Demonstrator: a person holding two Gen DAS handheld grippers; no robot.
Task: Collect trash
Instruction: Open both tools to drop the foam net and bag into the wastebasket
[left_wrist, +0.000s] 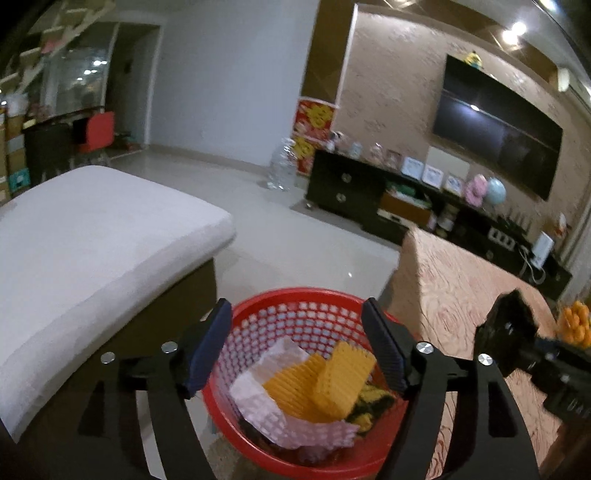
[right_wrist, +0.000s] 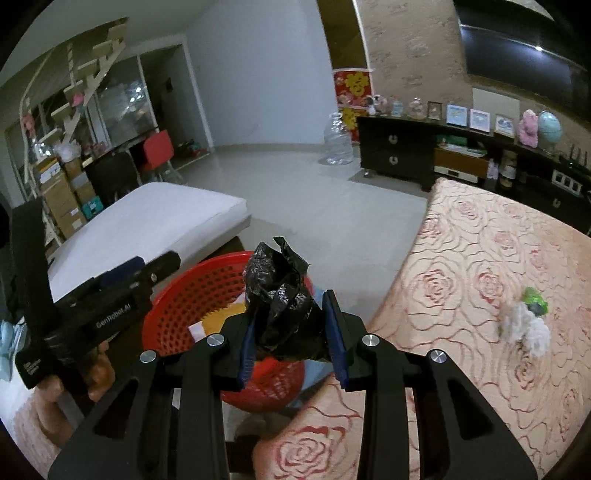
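Observation:
A red plastic basket stands on the floor between the sofa and the table; it also shows in the right wrist view. It holds yellow foam netting, pink-white foam wrap and some dark scraps. My left gripper is open and empty, right above the basket. My right gripper is shut on a crumpled black plastic bag, held over the basket's right rim. A white tissue wad with a green scrap lies on the rose-patterned tablecloth.
A white cushioned sofa is to the left. The table is to the right, with oranges at its far side. A dark TV cabinet and a big water bottle stand by the far wall.

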